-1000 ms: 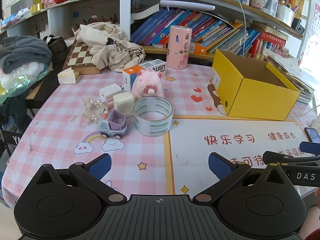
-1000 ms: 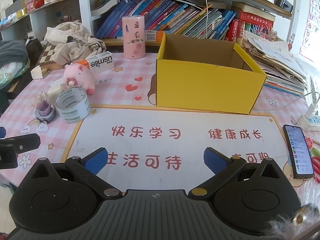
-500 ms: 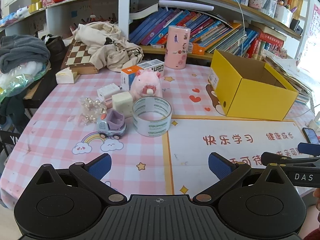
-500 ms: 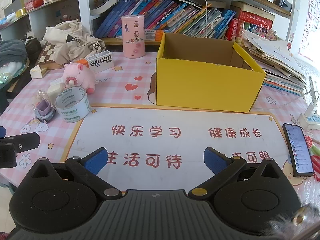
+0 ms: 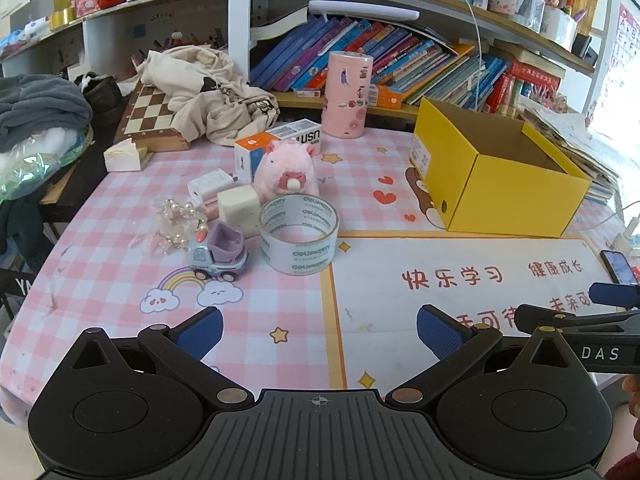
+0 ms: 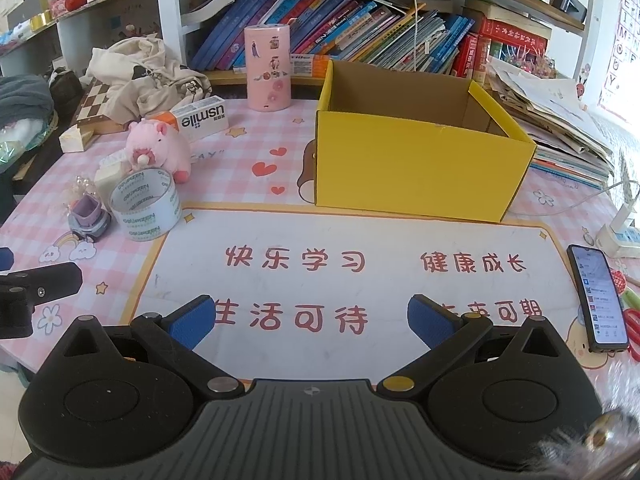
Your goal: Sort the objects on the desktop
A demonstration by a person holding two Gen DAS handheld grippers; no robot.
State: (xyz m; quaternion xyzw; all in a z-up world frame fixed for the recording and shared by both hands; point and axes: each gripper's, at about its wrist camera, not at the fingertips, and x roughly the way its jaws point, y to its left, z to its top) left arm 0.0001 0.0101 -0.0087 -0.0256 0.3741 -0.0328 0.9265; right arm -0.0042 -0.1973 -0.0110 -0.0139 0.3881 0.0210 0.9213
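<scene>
Left gripper [image 5: 318, 330]: hovers low over the near edge of the table [image 5: 100, 280], fingers wide apart, nothing between them.
Right gripper [image 6: 310, 322]: hovers over the white mat [image 6: 360, 240], fingers spread wide and empty.
Yellow box [image 6: 412, 168]: open-topped, at the back right of the mat; what shows of its inside looks empty, so it is likely where the things go.
Clutter: all sits in a cluster on the left of the table, well apart from the box.
Tape roll [image 5: 299, 233]: flat on its side, nearest the left gripper, its edge at the mat's border. Stiff, light, smooth plastic; likely best pinched across the wall, one finger inside the hole and one outside.
Toy truck [image 5: 218, 254]: just beside the tape, small, hard plastic on wheels, so it may roll away at a nudge; grip across the body.
Pink plush pig [image 5: 286, 170]: behind the tape, soft and light; it will squash, so the fingers should close well in on the middle.
Cream block [image 5: 239, 206]: between the pig and the truck, with flat sides that suit a squeeze.
Bead trinket [image 5: 178, 220]: left of the truck, looks delicate and tangly; take it gently.
Carton [image 5: 280, 144]: behind the pig, light card, hold across its narrow width.
Phone [image 6: 598, 296]: at the right edge, thin and slippery; not clearly part of the sort.
Stage: by the look of it, nothing is sorted yet.
</scene>
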